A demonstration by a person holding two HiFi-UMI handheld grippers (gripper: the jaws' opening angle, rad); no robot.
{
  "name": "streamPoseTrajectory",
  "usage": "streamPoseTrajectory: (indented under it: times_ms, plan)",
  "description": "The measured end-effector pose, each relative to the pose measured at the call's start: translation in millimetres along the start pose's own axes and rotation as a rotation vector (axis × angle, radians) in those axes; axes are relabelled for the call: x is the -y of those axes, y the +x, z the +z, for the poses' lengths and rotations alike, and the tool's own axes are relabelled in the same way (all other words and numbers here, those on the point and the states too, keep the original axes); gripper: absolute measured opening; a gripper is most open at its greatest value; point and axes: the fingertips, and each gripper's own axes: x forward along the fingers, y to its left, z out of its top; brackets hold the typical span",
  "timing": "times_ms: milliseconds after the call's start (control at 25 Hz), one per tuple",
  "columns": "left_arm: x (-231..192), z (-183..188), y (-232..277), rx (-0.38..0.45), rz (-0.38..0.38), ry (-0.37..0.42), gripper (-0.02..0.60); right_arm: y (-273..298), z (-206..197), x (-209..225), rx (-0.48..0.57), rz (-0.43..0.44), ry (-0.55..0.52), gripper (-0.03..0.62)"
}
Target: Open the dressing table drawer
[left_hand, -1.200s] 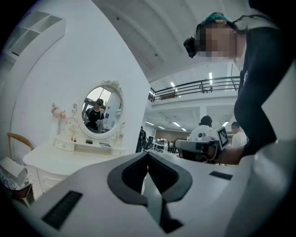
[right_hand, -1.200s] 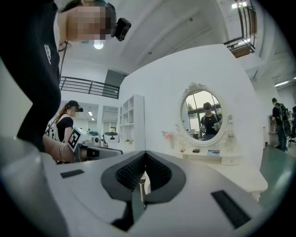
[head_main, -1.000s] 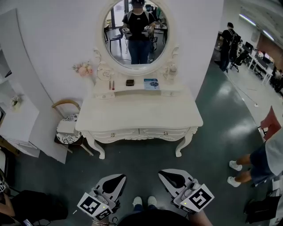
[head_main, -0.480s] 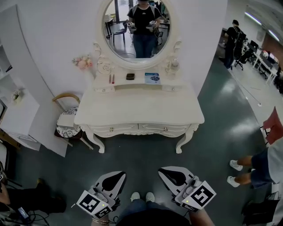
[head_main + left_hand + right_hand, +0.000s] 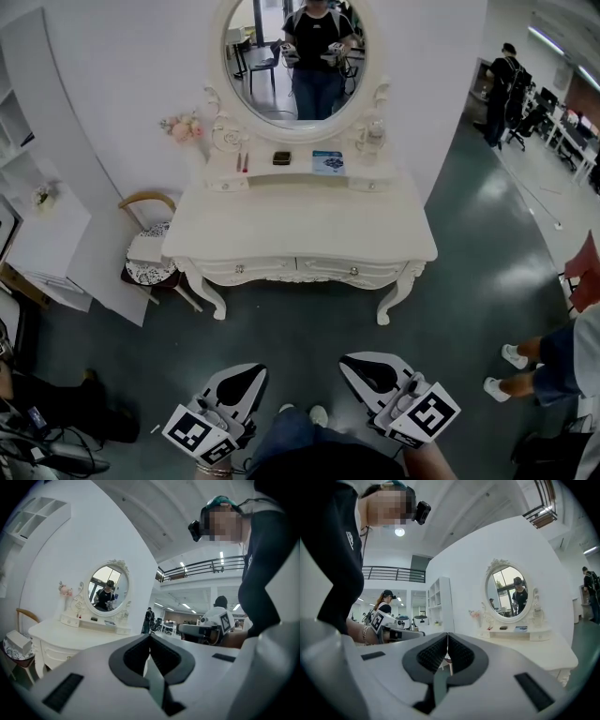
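Left tool (image 5: 251,375): jaws pressed together with nothing between them, held level and low in front of the person. It is probably closed because nothing is within reach to grip.
Right tool (image 5: 352,364): also closed and empty, just beside the left one. Both point toward the table, carried at the ready rather than working.
Floor (image 5: 309,323): a dark bare stretch lies between the tools and the table, so they are well apart from it.
Table (image 5: 300,230): white, set against the wall under an oval mirror (image 5: 295,56), its front facing the person.
Drawers: left drawer (image 5: 242,270) and right drawer (image 5: 352,272) sit side by side in the front, both shut. Each has a small central knob, the likely grip point. I cannot tell which drawer is meant.
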Motion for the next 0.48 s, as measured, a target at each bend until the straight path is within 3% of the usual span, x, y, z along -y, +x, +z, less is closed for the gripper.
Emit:
streamPoseTrajectory:
  times_ms: [480]
  plan:
    - [-9.0,-10.3,-7.6,-0.008,0.065,-0.019,0.017,9.2,-23.5,6.2,-0.056,0.045,0.013,0.018]
